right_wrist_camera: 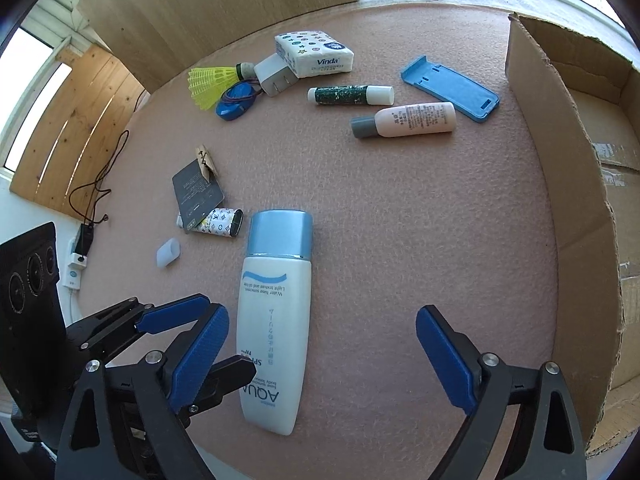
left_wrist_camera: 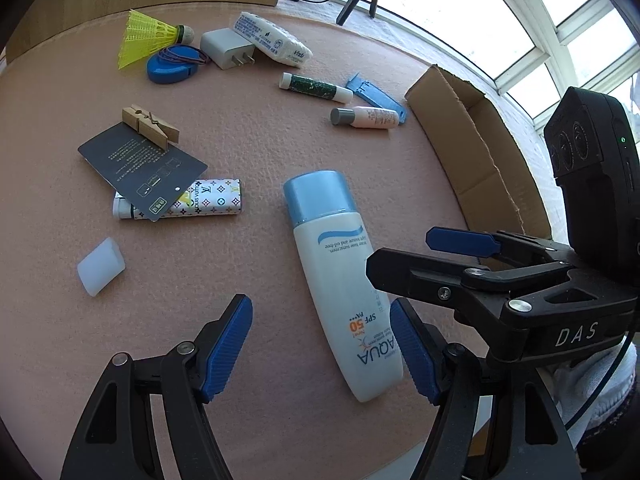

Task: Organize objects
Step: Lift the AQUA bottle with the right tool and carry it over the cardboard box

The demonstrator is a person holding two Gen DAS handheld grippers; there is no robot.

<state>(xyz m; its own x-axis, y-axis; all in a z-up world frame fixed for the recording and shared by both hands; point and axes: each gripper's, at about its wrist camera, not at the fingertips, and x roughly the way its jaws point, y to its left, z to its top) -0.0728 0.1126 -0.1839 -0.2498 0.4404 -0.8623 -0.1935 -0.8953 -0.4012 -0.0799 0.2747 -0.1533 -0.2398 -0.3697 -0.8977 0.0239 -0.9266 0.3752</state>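
Note:
A white AQUA sunscreen bottle point(left_wrist_camera: 336, 276) with a blue cap lies flat on the pink felt table point(left_wrist_camera: 240, 140); it also shows in the right wrist view point(right_wrist_camera: 276, 320). My left gripper point(left_wrist_camera: 320, 344) is open, its fingers either side of the bottle's lower end, not touching. My right gripper point(right_wrist_camera: 320, 356) is open and empty, the bottle's base near its left finger. In the left wrist view the right gripper point(left_wrist_camera: 420, 256) sits just right of the bottle. An open cardboard box point(right_wrist_camera: 580, 200) stands at the right.
Scattered beyond: a pink bottle point(right_wrist_camera: 404, 120), a blue plastic holder point(right_wrist_camera: 452, 90), a green tube point(right_wrist_camera: 352, 95), a tissue pack point(right_wrist_camera: 316, 54), a white charger point(right_wrist_camera: 274, 74), a yellow shuttlecock point(right_wrist_camera: 210, 82), a blue disc point(right_wrist_camera: 236, 106), a clothespin on a black card point(right_wrist_camera: 198, 188), a patterned tube point(right_wrist_camera: 218, 222), a white cap point(right_wrist_camera: 168, 252).

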